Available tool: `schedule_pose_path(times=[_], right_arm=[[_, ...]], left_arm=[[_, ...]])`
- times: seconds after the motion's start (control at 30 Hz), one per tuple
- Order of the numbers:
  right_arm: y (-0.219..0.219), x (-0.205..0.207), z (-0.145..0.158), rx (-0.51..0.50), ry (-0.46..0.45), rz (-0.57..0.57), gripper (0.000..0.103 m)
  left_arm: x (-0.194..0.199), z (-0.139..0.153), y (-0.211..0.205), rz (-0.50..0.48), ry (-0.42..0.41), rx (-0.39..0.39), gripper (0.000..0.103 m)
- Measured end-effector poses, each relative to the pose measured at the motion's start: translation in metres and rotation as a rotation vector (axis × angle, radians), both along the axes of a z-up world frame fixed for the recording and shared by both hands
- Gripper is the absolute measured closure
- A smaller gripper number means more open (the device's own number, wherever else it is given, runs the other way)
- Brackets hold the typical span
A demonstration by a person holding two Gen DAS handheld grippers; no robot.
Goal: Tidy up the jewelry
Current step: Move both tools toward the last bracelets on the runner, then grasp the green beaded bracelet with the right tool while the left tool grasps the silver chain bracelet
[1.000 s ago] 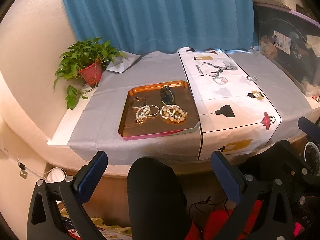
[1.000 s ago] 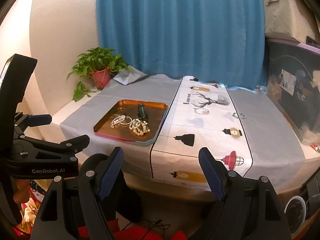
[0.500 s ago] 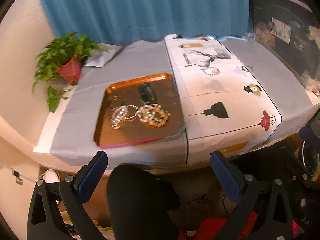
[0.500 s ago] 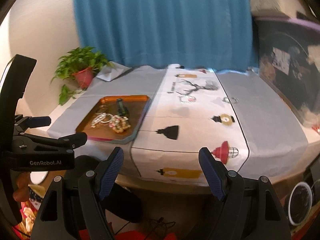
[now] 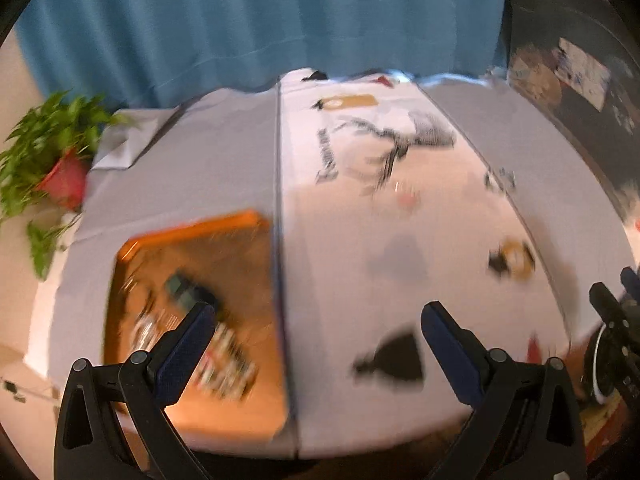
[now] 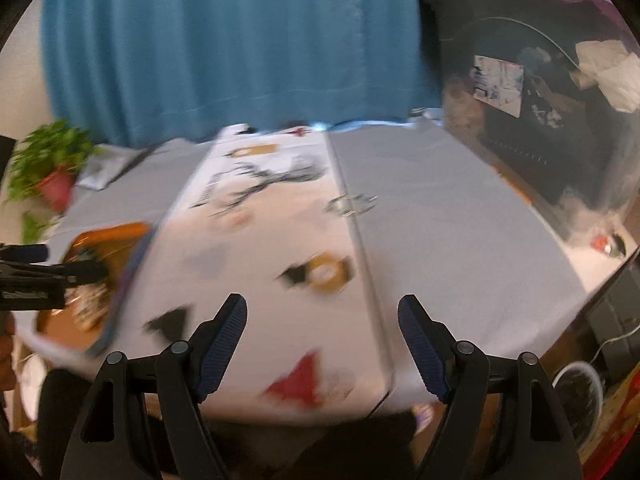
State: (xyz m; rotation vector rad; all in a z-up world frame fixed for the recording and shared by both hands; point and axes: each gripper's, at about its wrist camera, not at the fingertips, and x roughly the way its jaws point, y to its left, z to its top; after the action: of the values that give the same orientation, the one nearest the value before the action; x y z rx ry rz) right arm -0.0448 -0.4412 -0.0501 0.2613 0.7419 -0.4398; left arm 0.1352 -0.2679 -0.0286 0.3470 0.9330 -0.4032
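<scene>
Both views are blurred by motion. An orange tray (image 5: 188, 228) lies on the left of the table and holds several beaded bracelets (image 5: 224, 360) and a dark piece (image 5: 188, 292). My left gripper (image 5: 318, 320) is open over the tray's right edge and the white printed runner (image 5: 360, 272), with nothing between its fingers. A silver bracelet (image 6: 352, 204) rests on the runner's right border, and a second, smaller one (image 6: 236, 216) near the deer print. My right gripper (image 6: 322, 320) hangs open and empty above the runner's near end. The left gripper (image 6: 40, 276) shows at this view's left edge, over the tray (image 6: 108, 236).
A potted plant (image 5: 48, 160) stands at the back left by a blue curtain (image 5: 260, 20). A dark clear-walled storage box (image 6: 540, 120) lines the table's right side. Grey cloth (image 6: 460, 240) covers the table on both sides of the runner. The table's front edge is just below the grippers.
Both grippers have moved forward and down from in front of the table to over its near part. The dark knee has left the left view. Both jaws stayed wide apart.
</scene>
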Motion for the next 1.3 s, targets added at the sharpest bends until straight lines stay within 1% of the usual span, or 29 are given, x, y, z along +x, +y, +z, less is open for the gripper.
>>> schedule_pose_path(times=[0.1,0.17,0.27,0.37,0.43,0.53,0.63,0.7,0.73,0.77,0.9,0.93,0.97,1.0,1.03,1.07,1.1,1.13,1.2,1.23,1.3], right_arm=[[-0.048,0.04,-0.015,-0.006,0.029,-0.039,0.024],[-0.08,0.069,-0.029,0.032,0.052,-0.059,0.024],[-0.113,0.109,-0.053,0.09,0.106,-0.063,0.024],[-0.135,0.14,-0.071,0.109,0.138,-0.078,0.024],[-0.147,0.155,-0.079,0.106,0.152,-0.093,0.024],[-0.156,0.171,-0.09,0.106,0.167,-0.09,0.024],[-0.156,0.183,-0.104,0.099,0.2,-0.077,0.024],[-0.151,0.184,-0.108,0.042,0.193,-0.07,0.023],[-0.15,0.184,-0.109,0.033,0.176,-0.064,0.022],[-0.152,0.184,-0.109,0.047,0.171,-0.067,0.021],[-0.155,0.185,-0.109,0.049,0.175,-0.07,0.019],[-0.155,0.185,-0.109,0.049,0.175,-0.07,0.019],[-0.155,0.185,-0.109,0.047,0.174,-0.07,0.029],[-0.155,0.185,-0.107,0.041,0.162,-0.065,0.045],[-0.153,0.186,-0.105,0.028,0.15,-0.038,0.093],[-0.151,0.188,-0.104,0.02,0.159,-0.01,0.097],[-0.149,0.189,-0.104,0.007,0.167,0.001,0.097],[-0.148,0.189,-0.104,0.002,0.171,0.009,0.097],[-0.148,0.185,-0.101,0.047,0.162,0.016,0.097],[-0.149,0.181,-0.098,0.068,0.15,0.012,0.097],[-0.144,0.172,-0.087,0.058,0.131,0.007,0.097]], left_arm=[[0.042,-0.015,-0.032,-0.003,0.031,-0.015,0.001],[0.065,-0.029,-0.052,0.009,0.051,0.025,0.001],[0.095,-0.05,-0.073,0.03,0.052,0.052,0.001],[0.116,-0.068,-0.084,0.039,0.092,0.071,0.001],[0.127,-0.077,-0.088,0.038,0.13,0.054,0.001],[0.137,-0.089,-0.094,0.008,0.192,0.032,0.001],[0.14,-0.103,-0.098,0.006,0.202,0.069,0.0],[0.141,-0.107,-0.095,0.014,0.206,0.038,0.0],[0.143,-0.108,-0.092,0.024,0.223,0.013,0.0],[0.144,-0.108,-0.09,0.03,0.221,0.003,0.0],[0.142,-0.109,-0.091,0.022,0.213,0.008,0.0],[0.142,-0.109,-0.092,0.023,0.222,0.014,0.002],[0.142,-0.107,-0.092,0.019,0.233,0.013,0.007],[0.141,-0.102,-0.094,0.004,0.227,0.01,0.039],[0.136,-0.095,-0.095,-0.022,0.218,0.003,0.101],[0.132,-0.092,-0.1,-0.064,0.246,0.01,0.09],[0.129,-0.092,-0.1,-0.072,0.263,0.004,0.098],[0.127,-0.092,-0.101,-0.083,0.276,-0.011,0.098],[0.123,-0.092,-0.099,-0.089,0.276,-0.01,0.098],[0.122,-0.089,-0.095,-0.085,0.282,-0.027,0.098],[0.117,-0.077,-0.087,-0.076,0.28,-0.068,0.098]])
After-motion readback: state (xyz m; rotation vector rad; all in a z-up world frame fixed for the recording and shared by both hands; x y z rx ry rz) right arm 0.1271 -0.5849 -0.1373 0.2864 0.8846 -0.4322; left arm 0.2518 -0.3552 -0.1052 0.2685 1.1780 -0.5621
